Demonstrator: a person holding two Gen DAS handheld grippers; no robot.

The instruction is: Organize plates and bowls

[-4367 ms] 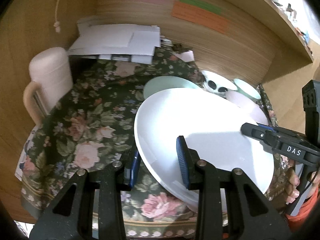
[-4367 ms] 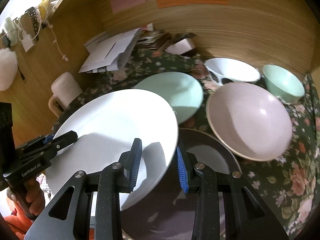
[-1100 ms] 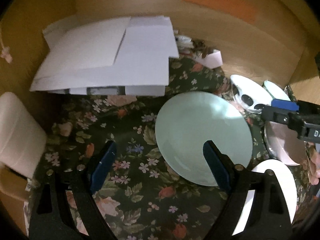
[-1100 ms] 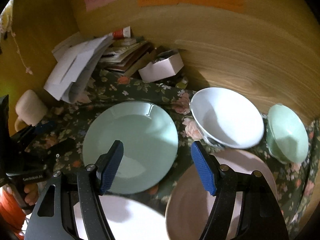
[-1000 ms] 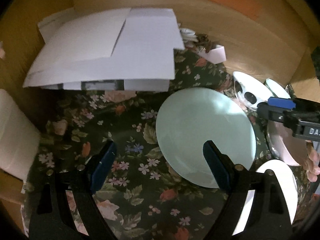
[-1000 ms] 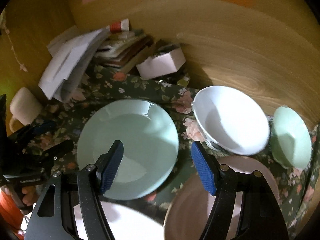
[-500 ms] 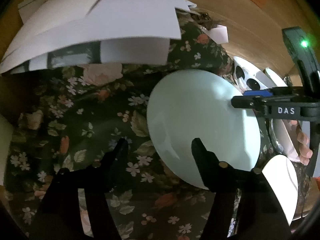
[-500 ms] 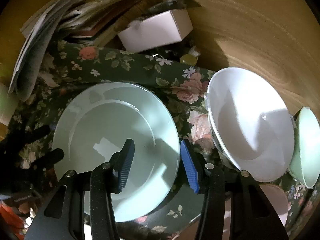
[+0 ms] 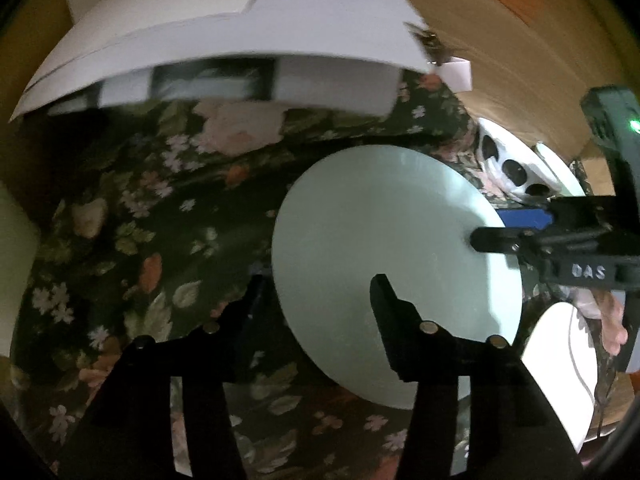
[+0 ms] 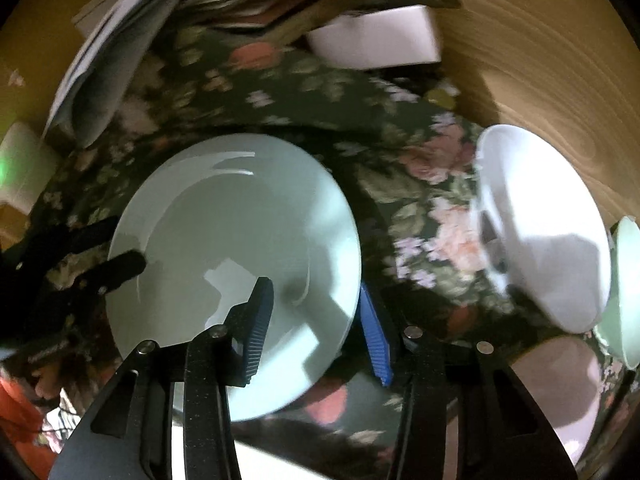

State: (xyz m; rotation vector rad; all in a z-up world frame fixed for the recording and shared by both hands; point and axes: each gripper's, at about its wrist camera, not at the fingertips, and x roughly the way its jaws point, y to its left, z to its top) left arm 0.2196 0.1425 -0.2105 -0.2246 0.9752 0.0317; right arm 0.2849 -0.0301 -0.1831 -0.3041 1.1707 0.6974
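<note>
Right gripper [image 9: 486, 226] marked "DAS" – jaws closing astride green plate [image 9: 384, 264]

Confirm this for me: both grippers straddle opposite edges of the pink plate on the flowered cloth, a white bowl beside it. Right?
Wrong colour. The plate both grippers straddle is pale green, not pink, as the right wrist view shows. The left gripper and right gripper are closing over its opposite edges on the flowered cloth, with the white bowl beside it.
</note>
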